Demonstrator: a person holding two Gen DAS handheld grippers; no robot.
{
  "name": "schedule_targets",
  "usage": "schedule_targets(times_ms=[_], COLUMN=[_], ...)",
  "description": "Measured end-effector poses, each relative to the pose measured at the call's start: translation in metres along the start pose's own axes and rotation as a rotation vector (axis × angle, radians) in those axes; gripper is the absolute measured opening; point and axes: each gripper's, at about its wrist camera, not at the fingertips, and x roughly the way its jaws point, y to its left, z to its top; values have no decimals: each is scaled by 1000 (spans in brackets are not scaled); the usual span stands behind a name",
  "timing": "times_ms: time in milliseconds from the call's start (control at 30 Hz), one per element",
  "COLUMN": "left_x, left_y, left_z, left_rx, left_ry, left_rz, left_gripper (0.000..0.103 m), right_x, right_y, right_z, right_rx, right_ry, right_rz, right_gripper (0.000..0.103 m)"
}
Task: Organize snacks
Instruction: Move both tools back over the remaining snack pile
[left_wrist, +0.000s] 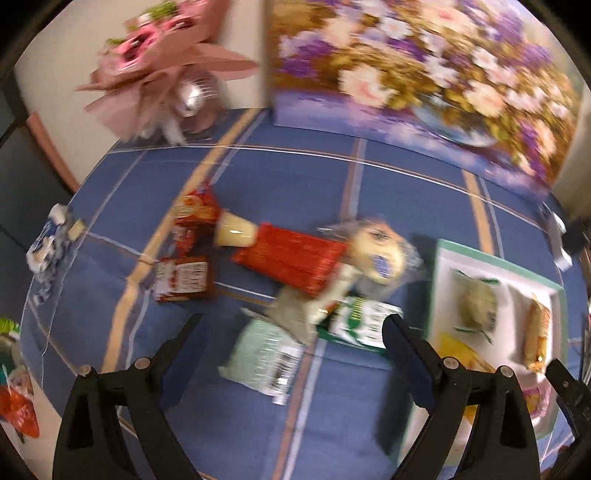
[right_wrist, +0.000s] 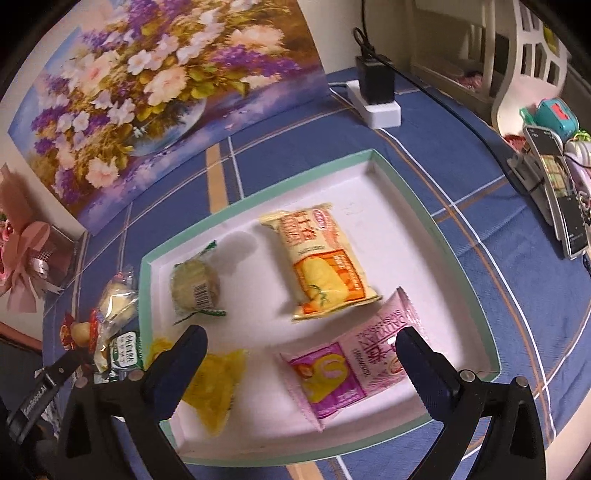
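Hanging over a blue checked tablecloth (left_wrist: 221, 424), the left gripper (left_wrist: 291, 336) has its jaws spread wide with nothing between them; a pale green packet (left_wrist: 264, 360) lies on the cloth just below the gap. Beyond it a loose heap of snacks sits on the cloth: a green-and-white packet (left_wrist: 360, 321), a long red packet (left_wrist: 295, 260), a round bun in clear wrap (left_wrist: 376, 251) and small red packets (left_wrist: 184, 280). The view is blurred, so labels cannot be read.

The right gripper (right_wrist: 301, 345) is likewise released and empty, above a shallow white tray (right_wrist: 406, 236) with a mint-green rim. In the tray lie a pink packet (right_wrist: 343, 369) nearest, a yellow crinkled packet (right_wrist: 218, 384) beside it, then a yellow-orange packet (right_wrist: 325, 262) and a round green cake (right_wrist: 195, 286).

Farther back, a flower painting (right_wrist: 147, 92) leans against the wall, a pink bouquet (left_wrist: 162, 62) stands at the left corner, and a white power strip (right_wrist: 376, 107) with a black plug rests on the cloth.
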Motion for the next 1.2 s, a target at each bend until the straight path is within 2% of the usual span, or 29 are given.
schedule_targets(times_ms=[233,467,700,967,1200], left_x=[10,15,22,38,59], left_y=[49,93,129,155,162], left_z=[7,10,13,17,26], left_rx=[-96,-187,-243,-265,-241], left_ry=[26,59,78,111,149], left_rz=[59,56,26,-3,-44], left_gripper=[95,95,95,95,95], right_x=[-4,-5,-8,13,40], right_y=[21,53,111,174,219], right_z=[-4,-11,-26,-49,-70], right_rx=[-40,-88,-188,-276,-310], right_ry=[-14,-4,-10,70,161], right_rz=[8,74,157,181,182], right_gripper=[103,102,101,98,95])
